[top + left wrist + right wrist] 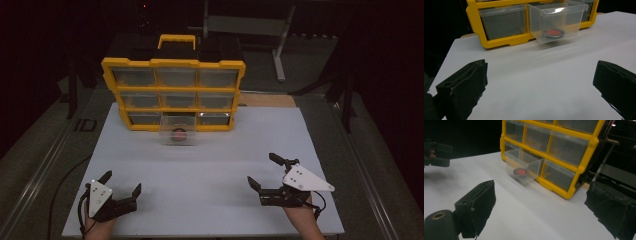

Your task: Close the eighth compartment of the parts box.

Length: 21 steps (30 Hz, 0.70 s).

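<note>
- Clear drawer (pixel 178 131), pulled out of the bottom row of the yellow organizer (pixel 173 64) at 12 o'clock, exposes a red disc (pixel 178 134) for access.
- Left gripper (pixel 121 184), at 7 o'clock: jaws spread, empty.
- Right gripper (pixel 263 171), at 5 o'clock: likewise released, resting on the white table (pixel 210 175).

No readable text anywhere

You will find no word, number, brand or label that can be read on the yellow organizer (pixel 173 63), on its clear drawers, on the pulled-out drawer (pixel 555 21) or on the red disc (pixel 553 32) lying in it. Beside the left edge of the white board (pixel 210 175), a dark mark (pixel 85 125) sits on the grey surface; it looks like lettering, but you cannot make out its characters, since it is too small and dim.
</note>
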Available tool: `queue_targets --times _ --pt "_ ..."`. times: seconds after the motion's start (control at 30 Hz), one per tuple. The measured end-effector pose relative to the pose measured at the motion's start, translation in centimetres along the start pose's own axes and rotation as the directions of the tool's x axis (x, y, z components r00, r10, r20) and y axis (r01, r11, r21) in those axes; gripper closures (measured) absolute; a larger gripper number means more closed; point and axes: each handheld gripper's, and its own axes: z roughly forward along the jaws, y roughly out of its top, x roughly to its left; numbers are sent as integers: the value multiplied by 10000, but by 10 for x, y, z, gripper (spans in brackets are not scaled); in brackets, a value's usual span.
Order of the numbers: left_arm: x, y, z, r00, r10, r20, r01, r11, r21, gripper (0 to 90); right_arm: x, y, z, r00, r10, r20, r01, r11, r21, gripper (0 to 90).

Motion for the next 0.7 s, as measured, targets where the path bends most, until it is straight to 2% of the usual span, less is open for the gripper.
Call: queue_targets --times 0.17,0.7 --pt "0 0 0 10000 -3 26 3 10000 -1 0 5 12 9 9983 -588 45 588 9982 123 89" --pt "0 0 -1 10000 -26 7 26 10000 -9 0 20 50 39 9922 -1108 -576 1102 9938 -131 89"
